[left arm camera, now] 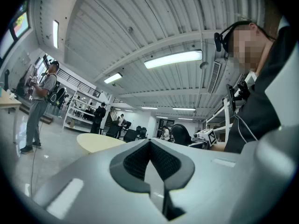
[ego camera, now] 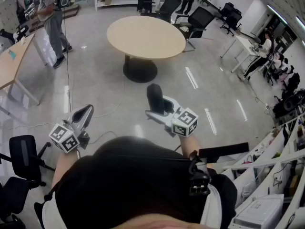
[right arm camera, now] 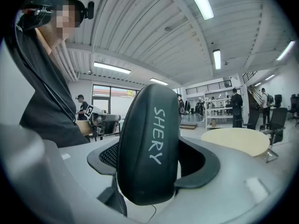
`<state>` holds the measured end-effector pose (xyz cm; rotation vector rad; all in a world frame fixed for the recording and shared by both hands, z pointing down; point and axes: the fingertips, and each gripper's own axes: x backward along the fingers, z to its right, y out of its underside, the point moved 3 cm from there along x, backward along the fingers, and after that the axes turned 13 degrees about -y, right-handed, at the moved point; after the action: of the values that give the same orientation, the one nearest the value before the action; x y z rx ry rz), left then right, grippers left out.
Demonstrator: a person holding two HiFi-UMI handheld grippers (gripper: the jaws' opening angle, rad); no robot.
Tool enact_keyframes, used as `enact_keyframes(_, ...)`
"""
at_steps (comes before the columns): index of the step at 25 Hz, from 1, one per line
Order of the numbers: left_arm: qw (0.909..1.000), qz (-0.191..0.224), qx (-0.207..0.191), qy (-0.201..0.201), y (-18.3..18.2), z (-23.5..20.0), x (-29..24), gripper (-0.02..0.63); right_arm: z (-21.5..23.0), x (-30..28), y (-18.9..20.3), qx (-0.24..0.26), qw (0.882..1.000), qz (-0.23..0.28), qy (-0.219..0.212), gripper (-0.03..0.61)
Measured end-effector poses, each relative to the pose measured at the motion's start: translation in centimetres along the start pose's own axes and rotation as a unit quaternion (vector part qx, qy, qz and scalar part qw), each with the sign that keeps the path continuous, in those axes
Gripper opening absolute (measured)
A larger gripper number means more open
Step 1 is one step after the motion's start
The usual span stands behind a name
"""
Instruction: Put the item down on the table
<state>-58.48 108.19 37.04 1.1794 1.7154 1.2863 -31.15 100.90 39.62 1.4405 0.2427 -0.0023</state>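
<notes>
A black oval case (right arm camera: 149, 143) with "SHERY" lettered on it stands upright between the jaws of my right gripper (right arm camera: 156, 160), which is shut on it. In the head view the case (ego camera: 154, 97) sticks up from the right gripper (ego camera: 157, 109), held in the air over the floor, well short of the round beige table (ego camera: 145, 35). My left gripper (ego camera: 85, 114) is at the lower left, its jaws shut with nothing between them (left arm camera: 149, 143). The table also shows far ahead in both gripper views (right arm camera: 238, 141) (left arm camera: 96, 141).
Black office chairs (ego camera: 200, 18) stand behind the round table and another chair (ego camera: 26, 151) is at my lower left. A person (ego camera: 52, 18) stands by a wooden desk (ego camera: 12, 63) at the left. White desks and shelving (ego camera: 267, 175) run along the right. A cable (ego camera: 66, 80) lies on the floor.
</notes>
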Motion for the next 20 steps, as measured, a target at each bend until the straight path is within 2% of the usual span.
enact_keyframes(10,1.0000,-0.002,-0.002,-0.004,-0.1,-0.6,-0.9,-0.006,1.2,-0.6,-0.1,-0.002,1.000,0.002,-0.003,0.362)
enact_keyframes(20,0.9998,-0.015,-0.003,0.014,0.4,1.5,-4.2,-0.006,3.1,2.1,0.6,-0.023,1.000,0.005,0.005,0.367)
